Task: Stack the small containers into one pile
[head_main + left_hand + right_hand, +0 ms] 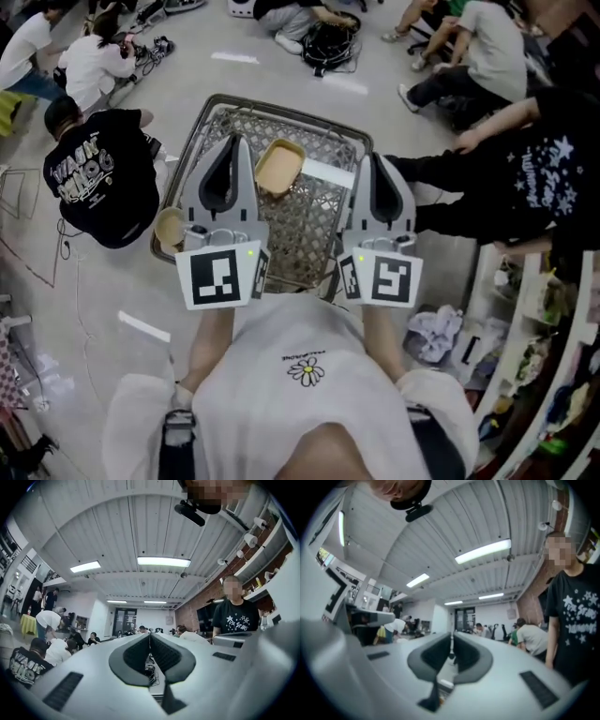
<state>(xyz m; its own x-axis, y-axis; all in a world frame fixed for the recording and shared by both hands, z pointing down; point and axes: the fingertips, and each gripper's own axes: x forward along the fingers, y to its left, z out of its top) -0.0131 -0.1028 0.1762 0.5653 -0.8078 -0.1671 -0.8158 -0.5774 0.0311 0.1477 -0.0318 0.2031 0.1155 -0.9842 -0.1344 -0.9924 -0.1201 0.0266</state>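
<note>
2 tan containers: an empty square container [278,167] lies far in the wire basket [305,223], a round container [170,228] at its left edge. Grey floor [112,281], people seated around. Left tool [150,637] and right tool [451,639] are clenched on nothing.

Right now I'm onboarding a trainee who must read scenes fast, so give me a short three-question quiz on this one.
1. True or false: the tan square container lies inside the grey metal wire basket.
2. The left tongs and right tongs are: A open; B shut, empty; C shut on a container.
3. In the head view, which tongs shows nearer the round tan container?
Key: 1 true; 2 B; 3 left.
</note>
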